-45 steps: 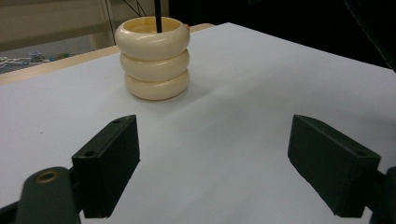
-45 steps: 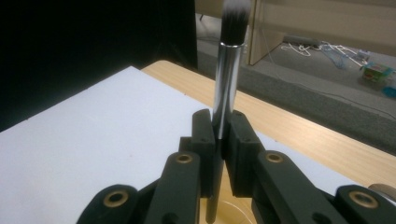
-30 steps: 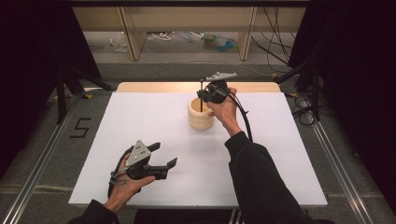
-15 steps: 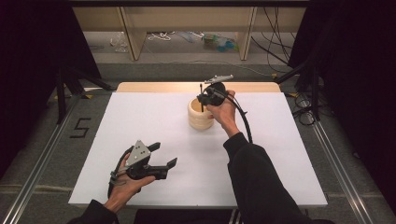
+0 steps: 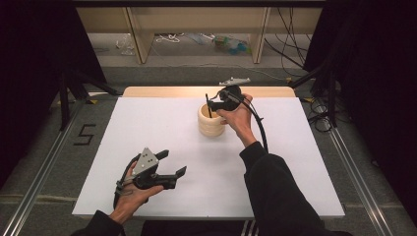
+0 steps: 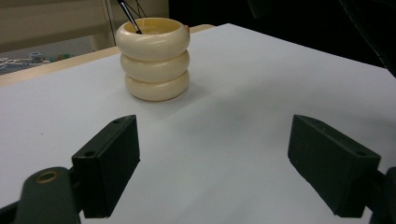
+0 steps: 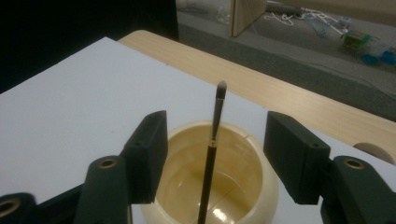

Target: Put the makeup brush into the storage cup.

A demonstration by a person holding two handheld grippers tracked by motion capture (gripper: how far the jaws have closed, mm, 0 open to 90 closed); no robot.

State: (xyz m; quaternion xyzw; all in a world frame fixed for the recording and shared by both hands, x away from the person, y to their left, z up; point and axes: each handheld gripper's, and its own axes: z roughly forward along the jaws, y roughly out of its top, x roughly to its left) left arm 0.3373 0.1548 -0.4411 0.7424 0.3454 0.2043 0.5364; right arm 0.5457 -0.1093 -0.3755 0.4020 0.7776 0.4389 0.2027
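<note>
A cream ribbed cup (image 5: 211, 124) stands on the white table, right of the middle and toward the back. A thin black brush (image 5: 209, 106) stands in it with its tip up. My right gripper (image 5: 213, 103) hovers over the cup's rim, open. In the right gripper view the brush (image 7: 211, 158) rises between the two jaws without touching them, above the cup (image 7: 254, 186). My left gripper (image 5: 174, 162) rests open near the front left of the table, holding nothing. Its view looks past its open jaws (image 6: 229, 158) at the cup (image 6: 152, 60) and the brush (image 6: 130, 16).
The white table top (image 5: 147, 128) has a wooden strip (image 5: 162, 91) along its back edge. Beyond it lie a grey floor with cables and wooden furniture legs (image 5: 140, 42). Metal rails (image 5: 44, 162) run along both sides of the table.
</note>
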